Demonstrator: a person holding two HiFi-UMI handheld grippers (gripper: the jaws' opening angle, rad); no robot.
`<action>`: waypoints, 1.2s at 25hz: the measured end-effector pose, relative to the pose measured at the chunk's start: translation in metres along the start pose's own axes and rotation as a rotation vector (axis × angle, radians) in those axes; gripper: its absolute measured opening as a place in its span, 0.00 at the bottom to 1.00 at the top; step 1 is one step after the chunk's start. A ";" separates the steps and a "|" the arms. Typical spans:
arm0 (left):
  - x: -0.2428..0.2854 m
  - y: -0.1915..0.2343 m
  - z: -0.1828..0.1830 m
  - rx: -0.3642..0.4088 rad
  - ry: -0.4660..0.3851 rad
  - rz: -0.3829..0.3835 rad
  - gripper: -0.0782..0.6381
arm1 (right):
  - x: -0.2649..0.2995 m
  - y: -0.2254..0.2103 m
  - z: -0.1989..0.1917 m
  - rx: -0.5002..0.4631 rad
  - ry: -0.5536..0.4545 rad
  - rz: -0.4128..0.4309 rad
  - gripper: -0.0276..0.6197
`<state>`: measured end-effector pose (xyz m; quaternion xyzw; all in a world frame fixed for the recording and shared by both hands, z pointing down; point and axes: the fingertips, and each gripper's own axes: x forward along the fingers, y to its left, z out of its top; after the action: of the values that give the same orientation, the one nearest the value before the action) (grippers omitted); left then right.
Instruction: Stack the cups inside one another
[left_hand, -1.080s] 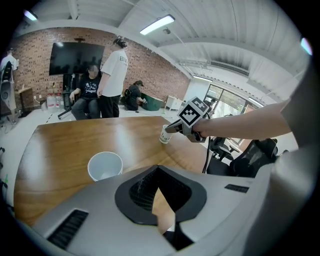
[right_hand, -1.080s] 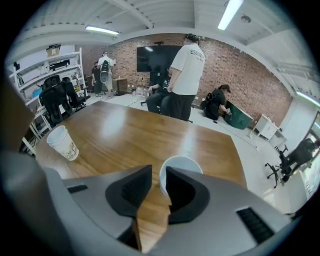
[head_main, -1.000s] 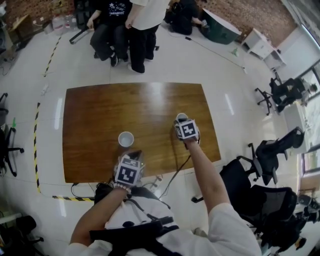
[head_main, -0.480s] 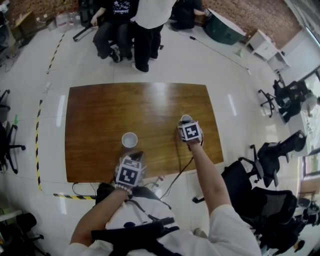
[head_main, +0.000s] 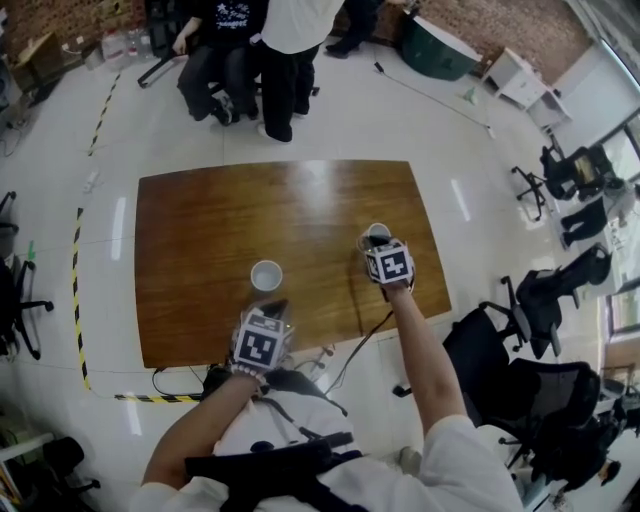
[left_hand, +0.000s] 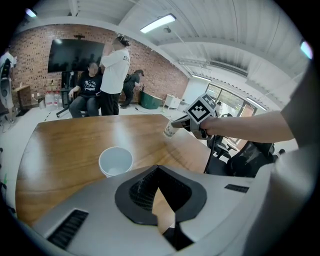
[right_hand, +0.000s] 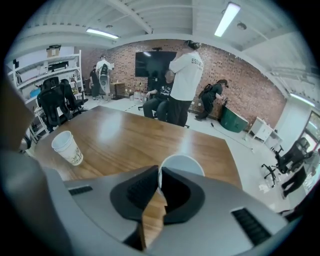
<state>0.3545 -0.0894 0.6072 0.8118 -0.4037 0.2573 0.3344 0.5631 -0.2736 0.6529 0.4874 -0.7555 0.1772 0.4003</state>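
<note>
A white paper cup (head_main: 266, 274) stands upright on the brown wooden table (head_main: 210, 220), left of centre; the left gripper view shows this cup (left_hand: 115, 161) open and empty. Just short of it, near the table's front edge, my left gripper (head_main: 272, 306) has its jaws together with nothing between them. My right gripper (head_main: 377, 245) is shut on the near rim of a second white cup (head_main: 377, 233) by the table's right side. Its pads (right_hand: 150, 187) pinch that cup's (right_hand: 184, 164) wall. From the left gripper view the held cup (left_hand: 170, 131) looks tilted, just above the tabletop.
Two people (head_main: 270, 50) are beyond the table's far edge. Black office chairs (head_main: 535, 305) stand to the right. A cable (head_main: 358, 345) hangs off the front edge. Yellow-black tape (head_main: 75, 300) marks the floor at the left.
The right gripper has stayed at the right-hand cup and shifted slightly with it. The left gripper and the other cup look unmoved.
</note>
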 end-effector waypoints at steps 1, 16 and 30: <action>-0.002 0.001 -0.001 0.001 0.000 -0.002 0.10 | -0.005 0.003 0.001 0.002 -0.009 0.000 0.09; -0.032 0.031 -0.010 -0.004 -0.013 -0.027 0.10 | -0.073 0.080 0.021 0.049 -0.148 0.040 0.09; -0.054 0.052 -0.007 0.022 -0.044 -0.020 0.10 | -0.120 0.175 0.080 -0.076 -0.262 0.173 0.09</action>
<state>0.2808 -0.0816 0.5915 0.8248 -0.4001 0.2403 0.3191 0.3992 -0.1747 0.5318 0.4241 -0.8465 0.1172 0.2997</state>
